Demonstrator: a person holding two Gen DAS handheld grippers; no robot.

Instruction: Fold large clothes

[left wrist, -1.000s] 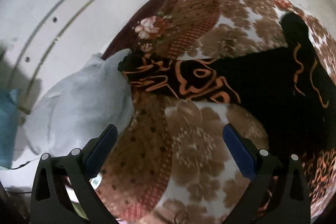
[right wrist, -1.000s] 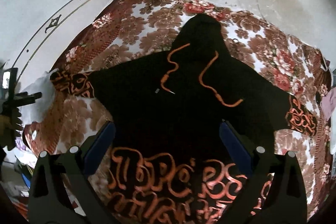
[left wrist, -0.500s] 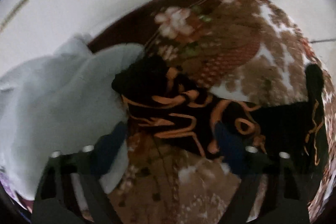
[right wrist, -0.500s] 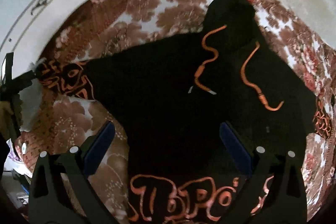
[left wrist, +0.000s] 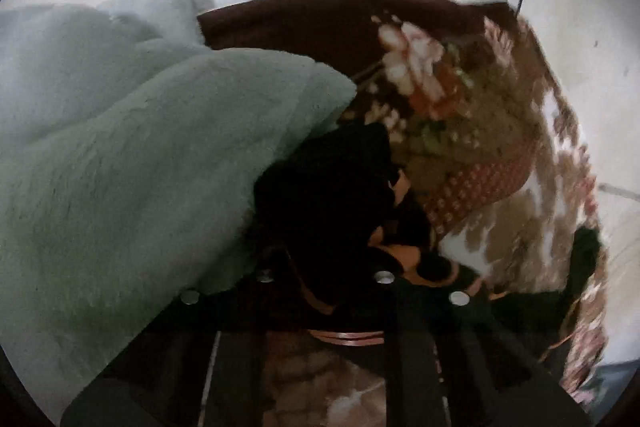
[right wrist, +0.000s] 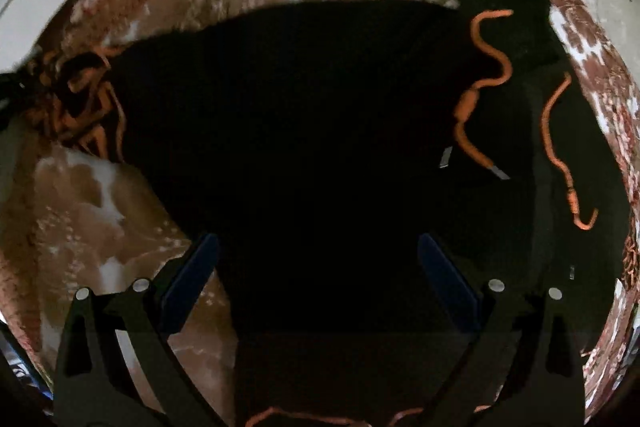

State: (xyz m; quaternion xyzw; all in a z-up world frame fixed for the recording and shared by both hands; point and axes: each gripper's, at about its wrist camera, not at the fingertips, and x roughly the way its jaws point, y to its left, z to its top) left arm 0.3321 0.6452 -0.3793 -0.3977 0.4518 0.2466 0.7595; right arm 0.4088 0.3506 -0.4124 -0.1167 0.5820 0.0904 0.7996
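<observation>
Left hand-held gripper is clamping the hoodie's sleeve cuff — right hand-held gripper is hovering wide open, empty, over the black hoodie.

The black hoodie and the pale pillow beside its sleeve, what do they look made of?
Black hoodie: apparently a soft matte knit, with no sheen, limp orange drawcords and orange printed sleeves. Pale pillow: seemingly plush, fleecy fabric with a fuzzy nap; blur leaves the fibre open.
</observation>
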